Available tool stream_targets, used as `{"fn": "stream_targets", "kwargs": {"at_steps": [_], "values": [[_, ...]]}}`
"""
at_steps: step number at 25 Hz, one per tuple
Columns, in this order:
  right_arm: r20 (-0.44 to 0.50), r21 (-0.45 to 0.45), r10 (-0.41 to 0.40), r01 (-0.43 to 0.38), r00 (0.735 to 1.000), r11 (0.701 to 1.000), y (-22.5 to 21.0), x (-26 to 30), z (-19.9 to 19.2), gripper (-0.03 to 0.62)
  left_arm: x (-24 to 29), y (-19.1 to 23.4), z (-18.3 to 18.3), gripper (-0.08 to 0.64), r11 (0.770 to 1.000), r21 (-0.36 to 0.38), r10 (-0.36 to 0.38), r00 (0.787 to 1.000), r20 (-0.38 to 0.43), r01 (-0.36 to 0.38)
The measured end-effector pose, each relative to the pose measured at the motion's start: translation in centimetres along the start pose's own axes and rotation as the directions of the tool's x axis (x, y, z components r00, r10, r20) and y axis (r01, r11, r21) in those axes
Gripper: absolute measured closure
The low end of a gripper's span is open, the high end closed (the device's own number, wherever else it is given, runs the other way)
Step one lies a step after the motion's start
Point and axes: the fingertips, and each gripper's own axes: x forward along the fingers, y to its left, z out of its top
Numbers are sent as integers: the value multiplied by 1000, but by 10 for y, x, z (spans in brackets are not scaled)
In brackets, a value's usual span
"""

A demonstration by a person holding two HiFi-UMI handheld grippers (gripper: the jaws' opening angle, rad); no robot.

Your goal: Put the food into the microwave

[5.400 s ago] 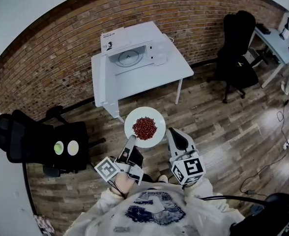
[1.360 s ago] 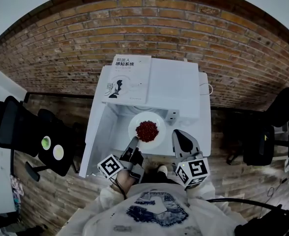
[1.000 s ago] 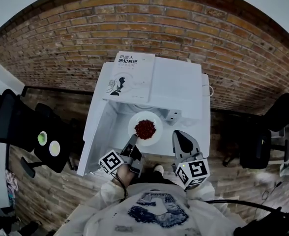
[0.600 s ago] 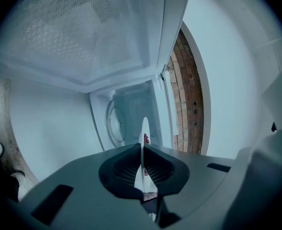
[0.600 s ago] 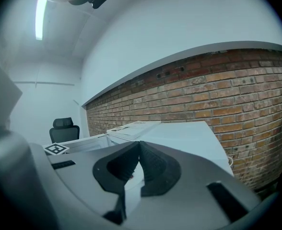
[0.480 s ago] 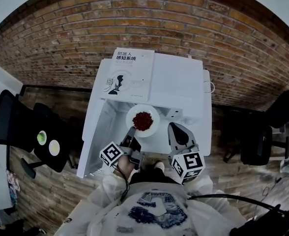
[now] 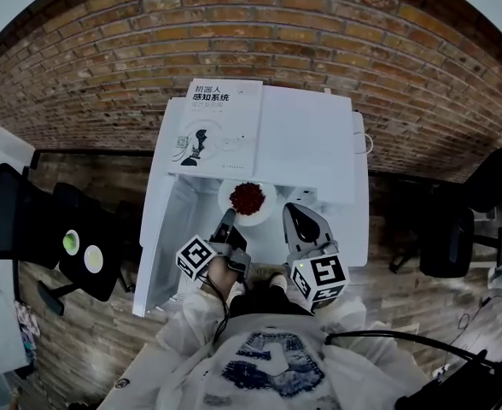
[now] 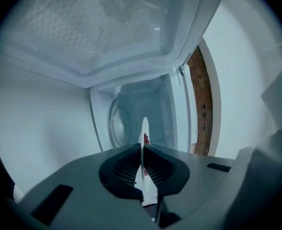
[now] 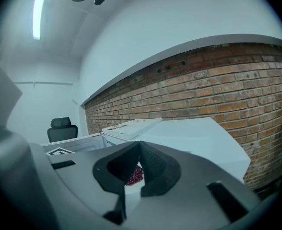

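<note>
At the microwave's [image 7: 306, 143] open mouth, the left gripper's [image 7: 228, 218] fingers pinch the rim of a stiff, likely breakable plate [image 7: 266, 206] of loose red food [image 7: 248, 196], best kept level; the right gripper's [image 7: 289, 211] fingers are pressed together.

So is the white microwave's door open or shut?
Open. The white microwave door hangs out sideways, and the left gripper view looks inside at the round turntable.

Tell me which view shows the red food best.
Head view: the whole red food heap shows from above on the plate. Left gripper view shows a speck beside the plate's edge-on rim; right gripper view, a patch behind its jaws.
</note>
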Motion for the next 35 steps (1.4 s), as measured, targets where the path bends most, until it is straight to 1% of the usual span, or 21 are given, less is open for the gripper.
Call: {"fn": "stream_targets", "kwargs": {"at_steps": [8, 18, 29, 32, 35], "values": [[-4, 7, -19, 19, 1000, 1000, -7, 15, -3, 580, 27, 9, 7, 543, 1000, -20, 13, 1000, 13, -12], [-13, 12, -21, 22, 1000, 1000, -10, 27, -3, 580, 58, 25, 18, 543, 999, -4, 43, 999, 27, -43], [-25, 15, -19, 19, 1000, 1000, -13, 40, -5, 580, 78, 37, 27, 543, 997, -23, 75, 996, 41, -74], [-33, 13, -15, 16, 999, 1000, -14, 41, -7, 580, 82, 43, 28, 543, 995, -21, 94, 995, 41, -93], [-40, 12, -16, 16, 999, 1000, -16, 42, -8, 580, 84, 49, 27, 541, 993, -37, 112, 993, 43, -110]]}}
